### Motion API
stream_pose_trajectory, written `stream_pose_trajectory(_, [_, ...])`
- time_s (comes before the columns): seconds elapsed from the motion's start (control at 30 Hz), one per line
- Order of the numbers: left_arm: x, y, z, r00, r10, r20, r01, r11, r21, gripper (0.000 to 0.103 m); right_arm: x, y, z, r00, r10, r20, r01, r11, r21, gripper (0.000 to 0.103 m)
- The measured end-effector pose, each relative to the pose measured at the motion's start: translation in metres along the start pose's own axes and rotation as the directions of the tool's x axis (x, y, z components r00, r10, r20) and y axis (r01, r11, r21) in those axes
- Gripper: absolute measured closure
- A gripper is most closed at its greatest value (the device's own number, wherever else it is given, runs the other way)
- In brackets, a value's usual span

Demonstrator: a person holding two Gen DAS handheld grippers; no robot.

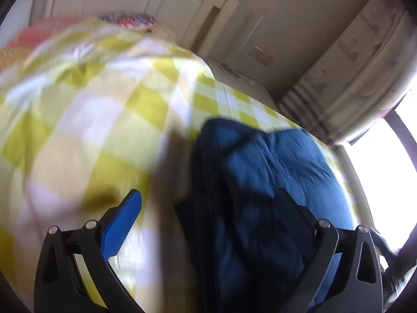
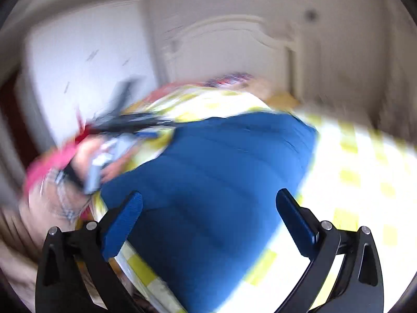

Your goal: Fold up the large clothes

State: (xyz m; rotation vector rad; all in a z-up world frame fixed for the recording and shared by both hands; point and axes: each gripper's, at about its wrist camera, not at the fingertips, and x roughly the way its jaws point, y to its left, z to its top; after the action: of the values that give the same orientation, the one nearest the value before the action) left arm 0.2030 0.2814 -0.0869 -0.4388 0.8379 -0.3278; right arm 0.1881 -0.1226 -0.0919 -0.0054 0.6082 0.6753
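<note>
The blue quilted garment, probably a padded jacket, is seen lying on the bed's yellow-and-white checked cover, already gathered into a fairly compact bundle with a darker fold shown along its near side in the left wrist view. The right gripper is held above it with its jaws spread wide and nothing clamped between them; the left gripper is likewise seen with jaws wide apart, empty, straddling the garment's edge and the checked cover. Both views are blurred, so seams and sleeves cannot be made out. The step in hand is judged to be a regrasp for the next fold: an outer edge should be chosen, both layers pinched together, and the cover beneath left untouched. The person's hand is glimpsed at the left, and a white headboard stands beyond.
</note>
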Motion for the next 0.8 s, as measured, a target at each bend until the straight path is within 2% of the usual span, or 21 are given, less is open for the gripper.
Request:
stream_pose_trajectory(0.07, [-0.005,0.008,-0.018,0.994,-0.081,-0.069,0.079,0.996,-0.038,0.002,0.011,-0.035,-0.005,0.997,0.057,-0.047,-0.049,0.985,0.165,0.005])
stream_pose_trajectory(0.17, [0.008,0.016,-0.042,0.976,-0.119,-0.184,0.104,0.991,-0.085,0.002,0.041,-0.058,-0.017,0.971,0.216,-0.103,-0.175,0.934,0.310,0.005])
stream_pose_trajectory(0.2, [0.011,0.013,-0.048,0.976,-0.112,-0.188,0.101,0.993,-0.067,0.002,0.054,-0.059,-0.021,0.958,0.252,-0.134,-0.196,0.923,0.330,0.004])
stream_pose_trajectory(0.27, [0.013,0.005,-0.055,0.982,-0.095,-0.162,0.090,0.995,-0.038,0.002,0.075,-0.060,-0.026,0.949,0.260,-0.177,-0.188,0.920,0.343,0.004])
stream_pose_trajectory(0.33, [0.019,-0.001,-0.058,0.973,-0.138,-0.183,0.125,0.989,-0.081,0.002,0.084,-0.066,-0.027,0.941,0.294,-0.168,-0.216,0.903,0.372,0.004])
stream_pose_trajectory(0.43, [0.020,-0.004,-0.051,0.966,-0.199,-0.166,0.180,0.976,-0.124,0.002,0.092,-0.074,-0.026,0.926,0.338,-0.169,-0.252,0.884,0.393,0.004])
stream_pose_trajectory(0.53, [0.021,-0.002,-0.051,0.955,-0.251,-0.158,0.225,0.960,-0.165,0.002,0.090,-0.076,-0.031,0.924,0.348,-0.159,-0.262,0.878,0.400,0.004])
stream_pose_trajectory(0.63, [0.015,0.007,-0.054,0.960,-0.256,-0.110,0.232,0.953,-0.197,0.002,0.091,-0.075,-0.032,0.924,0.348,-0.160,-0.264,0.881,0.392,0.004])
stream_pose_trajectory(0.73, [0.003,0.026,-0.053,0.917,-0.398,-0.041,0.369,0.882,-0.294,0.002,0.093,-0.075,-0.030,0.925,0.345,-0.160,-0.263,0.883,0.388,0.004])
stream_pose_trajectory(0.77, [0.000,0.025,-0.052,0.908,-0.417,-0.033,0.390,0.871,-0.298,0.002,0.092,-0.075,-0.032,0.925,0.345,-0.158,-0.263,0.883,0.388,0.004])
stream_pose_trajectory(0.8, [0.000,0.016,-0.051,0.911,-0.409,-0.054,0.382,0.887,-0.259,0.002,0.087,-0.077,-0.031,0.925,0.346,-0.157,-0.264,0.883,0.389,0.004])
